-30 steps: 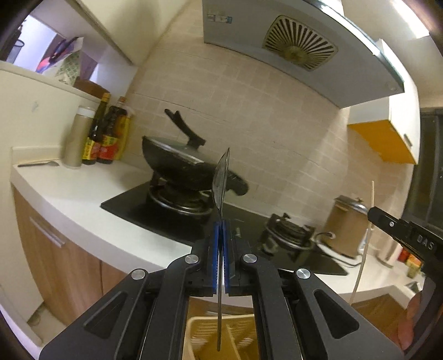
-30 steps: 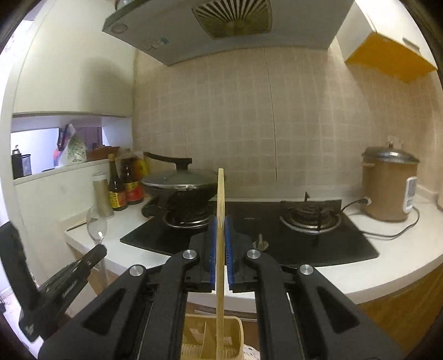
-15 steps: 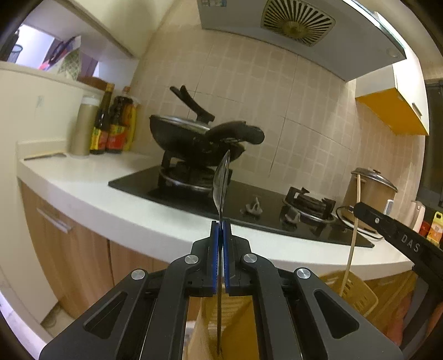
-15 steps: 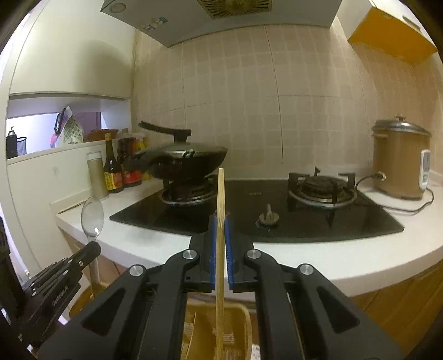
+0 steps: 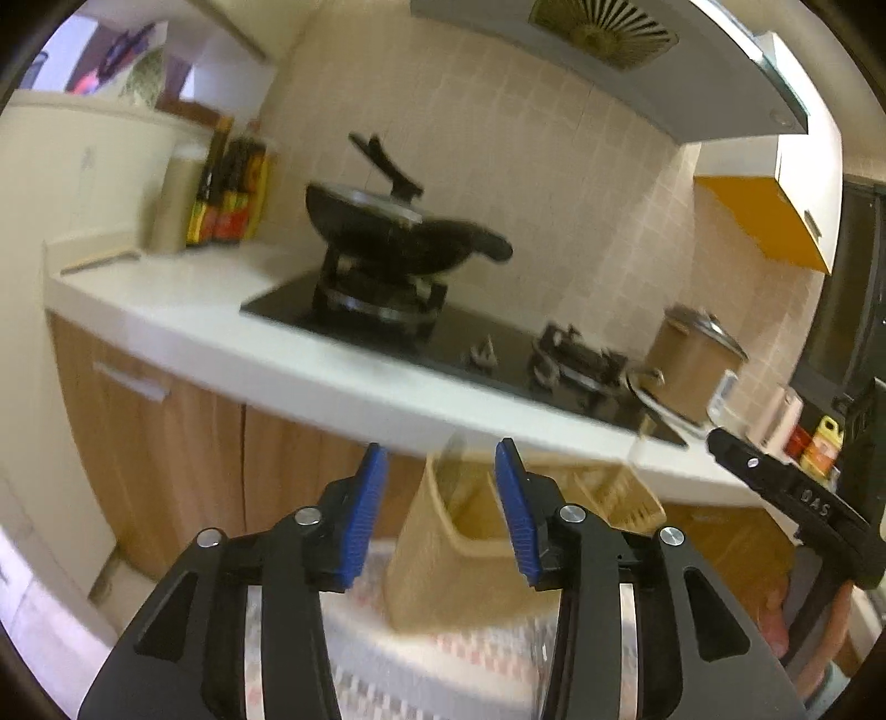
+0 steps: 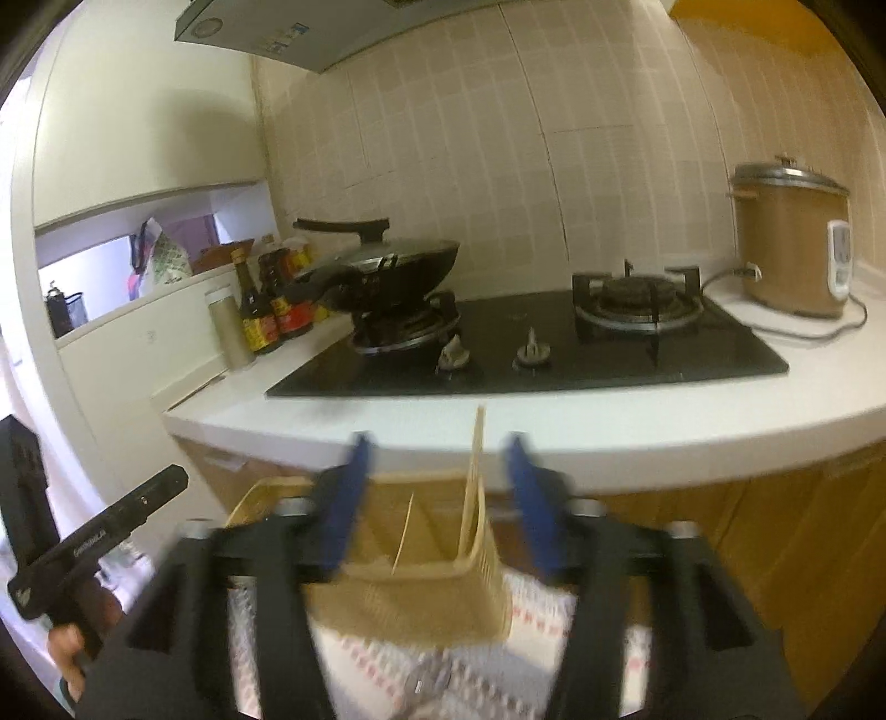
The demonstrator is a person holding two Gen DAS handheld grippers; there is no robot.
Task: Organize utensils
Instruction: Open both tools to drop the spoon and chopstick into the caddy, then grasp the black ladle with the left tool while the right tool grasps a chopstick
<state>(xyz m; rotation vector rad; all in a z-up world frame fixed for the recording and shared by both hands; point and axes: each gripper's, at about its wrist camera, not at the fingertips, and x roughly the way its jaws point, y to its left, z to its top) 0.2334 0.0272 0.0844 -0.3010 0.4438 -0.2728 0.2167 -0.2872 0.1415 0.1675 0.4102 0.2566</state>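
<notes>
L gripper: jaws have just been opening and stand apart w/ nothing pressed between the blue pads; only a blurred, faint grey shape shows in the gap, above the basket, can't tell what it is. R gripper: jaws have just been opening too, now spread, pads clear of the chopsticks, which stand near upright, slightly tilted, in the right-hand compartment of the utensil basket, tips sticking up above its rim betw. the fingers but touching neither.

Basket is tan plastic w/ slotted walls and a thin divider inside; it sits on a white cloth w/ red pattern, below and in front of the counter edge. Something metallic lies on the cloth at the near side of the basket, too blurred to name. In the right wrist view the other gripper shows at lower left, a hand around its grip.

Beyond: wood cabinet fronts under a white counter. Black glass hob set into the counter, two knobs near its front edge. Lidded wok on the left burner, right burner bare. Sauce bottles at the counter's back left corner, by a pale canister. Brown rice cooker at the back right, cord trailing on the counter. Tiled wall behind, range hood overhead.
</notes>
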